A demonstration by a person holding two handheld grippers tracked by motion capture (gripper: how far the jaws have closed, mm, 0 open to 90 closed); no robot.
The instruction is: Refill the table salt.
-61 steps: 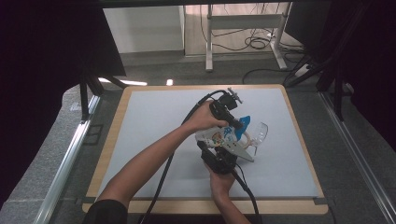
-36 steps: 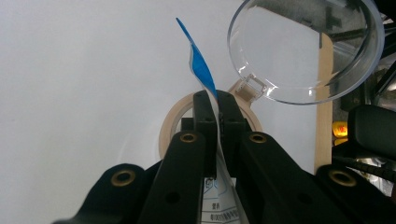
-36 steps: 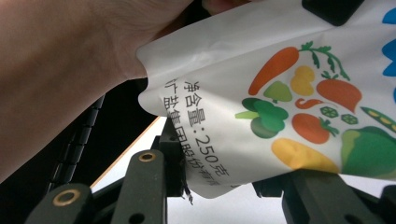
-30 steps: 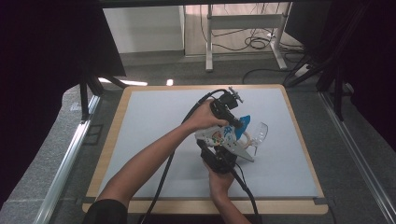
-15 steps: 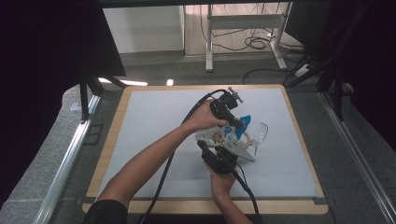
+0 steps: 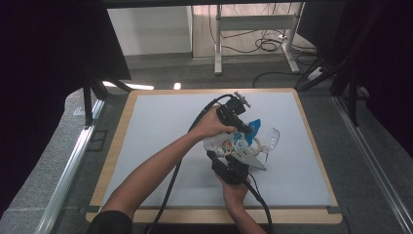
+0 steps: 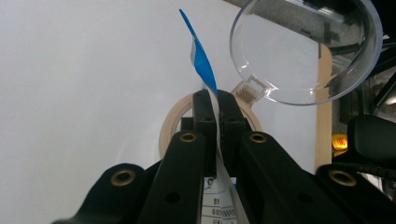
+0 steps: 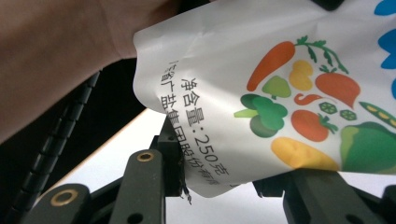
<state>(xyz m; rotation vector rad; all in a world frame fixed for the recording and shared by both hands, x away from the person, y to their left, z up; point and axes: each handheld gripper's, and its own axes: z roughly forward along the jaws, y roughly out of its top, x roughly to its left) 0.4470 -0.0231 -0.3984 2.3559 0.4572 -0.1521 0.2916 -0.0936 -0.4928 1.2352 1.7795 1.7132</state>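
Overhead, one white mat covers the wooden table, and two hands work at its middle. One white pouch printed with vegetables is held up between them, right of the mat's centre, with its blue top edge pointing to the far right. The left gripper comes from the far side and sits on that top edge; the right gripper comes from the near side under the pouch's lower end. Just right of the pouch stands one jar with a beige rim and one clear hinged lid flipped open to the right.

Looking along the left gripper, its jaws are closed tight on the pouch's thin blue-and-white edge, which sticks up between them. Behind them is the single beige ring of the jar, and at the far right the clear round lid (hinged to the ring).

From the right gripper, the two jaws stand partly apart with the pouch's bottom corner between them; the left finger touches the edge, though whether the pads truly pinch it I cannot tell.
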